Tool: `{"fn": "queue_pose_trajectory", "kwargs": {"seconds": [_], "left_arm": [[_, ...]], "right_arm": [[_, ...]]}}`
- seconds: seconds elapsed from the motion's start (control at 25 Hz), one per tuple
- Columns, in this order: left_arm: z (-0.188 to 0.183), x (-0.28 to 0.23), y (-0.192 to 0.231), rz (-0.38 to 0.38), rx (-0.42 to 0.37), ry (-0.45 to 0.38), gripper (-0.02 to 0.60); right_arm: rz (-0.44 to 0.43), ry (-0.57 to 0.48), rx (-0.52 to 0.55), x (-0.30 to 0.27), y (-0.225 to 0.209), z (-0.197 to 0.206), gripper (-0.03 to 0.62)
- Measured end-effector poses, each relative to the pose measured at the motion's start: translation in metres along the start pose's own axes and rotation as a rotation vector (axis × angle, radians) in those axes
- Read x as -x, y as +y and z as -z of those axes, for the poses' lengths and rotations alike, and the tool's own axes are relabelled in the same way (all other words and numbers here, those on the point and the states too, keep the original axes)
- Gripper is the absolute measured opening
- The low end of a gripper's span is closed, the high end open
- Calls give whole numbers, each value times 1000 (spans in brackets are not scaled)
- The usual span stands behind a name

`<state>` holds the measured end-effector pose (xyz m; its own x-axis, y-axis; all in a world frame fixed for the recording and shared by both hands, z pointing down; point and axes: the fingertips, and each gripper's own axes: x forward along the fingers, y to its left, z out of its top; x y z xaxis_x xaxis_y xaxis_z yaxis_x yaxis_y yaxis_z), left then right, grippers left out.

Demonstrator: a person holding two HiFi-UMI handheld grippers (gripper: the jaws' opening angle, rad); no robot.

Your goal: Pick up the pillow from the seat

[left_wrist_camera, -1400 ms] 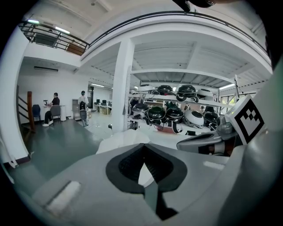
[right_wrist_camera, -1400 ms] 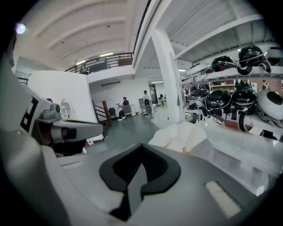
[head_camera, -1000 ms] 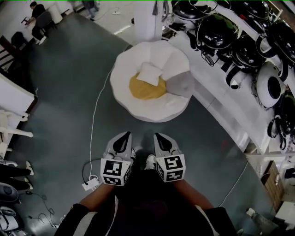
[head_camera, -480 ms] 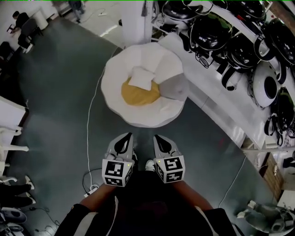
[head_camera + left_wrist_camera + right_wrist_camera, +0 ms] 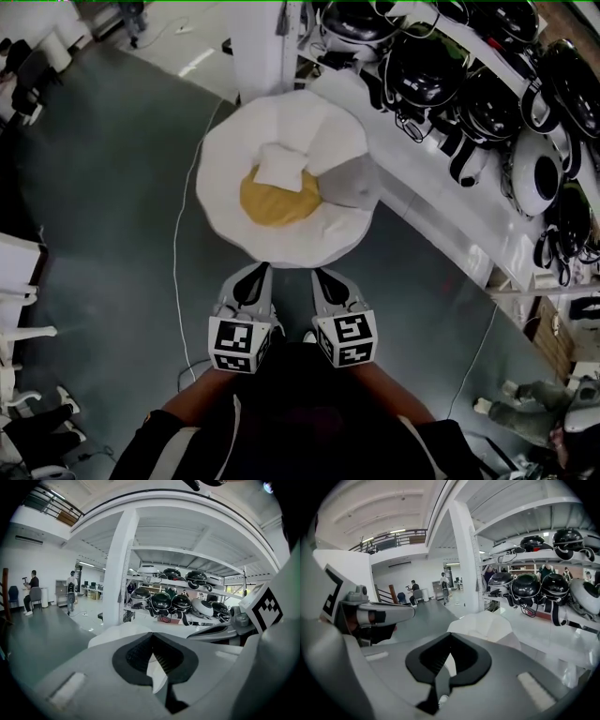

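Nearest the camera, the person's two bare forearms reach forward side by side, short of the white round seat (image 5: pixel 217 159), each hand carrying its tool tilted somewhat downward toward the floor; the left gripper (image 5: pixel 255 272) and the right gripper (image 5: pixel 324 276) lie parallel, close together, their marker cubes nearest the body and their tips aimed at the near rim of the seat, not touching it; in the left gripper view the left gripper's (image 5: pixel 151 635) dark ribbed pads meet at the tip with nothing clamped between them, only a pale sliver of the seat showing through the gap lower down; in the right gripper view the right gripper (image 5: pixel 449 641) is likewise fully closed and empty, the seat (image 5: pixel 487 626) rising just beyond it; a thin white cable (image 5: pixel 177 246) runs over the grey floor along the left side of the seat; the white pillow (image 5: pixel 281 166) lies inside the seat, on the far edge of its yellow seat cushion (image 5: pixel 274 201), with a grey cushion (image 5: pixel 350 181) to its right against the seat's right wall; behind the seat stands a white pillar (image 5: pixel 263 47); to the right of the seat a white shelf (image 5: pixel 441 202) holds a row of black domed helmets (image 5: pixel 427 64).
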<state>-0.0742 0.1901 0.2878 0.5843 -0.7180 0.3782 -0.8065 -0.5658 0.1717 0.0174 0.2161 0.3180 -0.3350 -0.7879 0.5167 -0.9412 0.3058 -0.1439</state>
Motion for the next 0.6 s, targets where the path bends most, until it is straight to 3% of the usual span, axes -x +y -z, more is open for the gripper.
{"fn": "queue_pose_trajectory", "kwargs": {"seconds": [0.32, 0.6], "left_arm": [[-23, -14, 32, 79, -16, -38, 5], [-25, -20, 54, 71, 1, -41, 5]], "right_arm": [[76, -20, 26, -24, 11, -35, 2], [87, -14, 45, -41, 13, -45, 2]]}}
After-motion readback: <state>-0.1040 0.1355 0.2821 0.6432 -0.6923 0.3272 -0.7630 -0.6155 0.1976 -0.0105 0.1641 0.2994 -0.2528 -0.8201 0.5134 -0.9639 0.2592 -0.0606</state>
